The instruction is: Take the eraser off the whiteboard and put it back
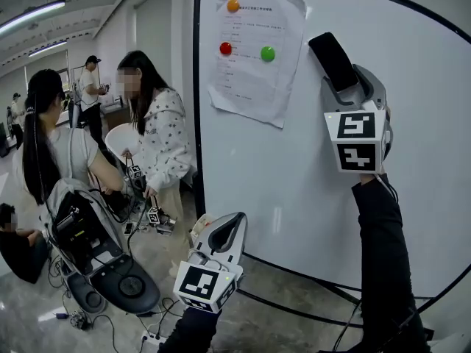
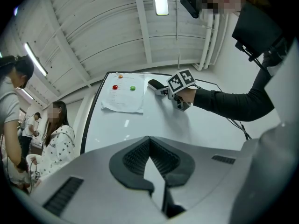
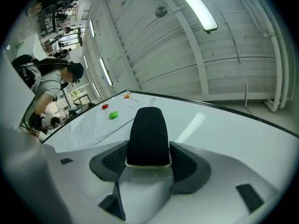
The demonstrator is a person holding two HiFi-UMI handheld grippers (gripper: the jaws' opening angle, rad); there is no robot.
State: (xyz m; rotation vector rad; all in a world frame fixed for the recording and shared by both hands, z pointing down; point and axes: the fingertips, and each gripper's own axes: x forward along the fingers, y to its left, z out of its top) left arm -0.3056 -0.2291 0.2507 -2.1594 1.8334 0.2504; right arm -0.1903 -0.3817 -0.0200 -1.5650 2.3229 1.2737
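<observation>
- Glossy white whiteboard (image 1: 294,197), dark curved rim.
- Limp printed paper sheet (image 1: 254,76) at its eleven o'clock; print too small to read.
- Right gripper (image 1: 344,85), clamped on fuzzy black oblong eraser (image 1: 333,59) at board's twelve o'clock.
- Left gripper (image 1: 234,223), grey plastic, ribbed pads together, empty.
- Round magnets (image 1: 267,53) on sheet: orange, red, green.

Tube lights (image 3: 194,6) line the white panelled ceiling (image 2: 93,27) above a grey floor (image 1: 280,337).
</observation>
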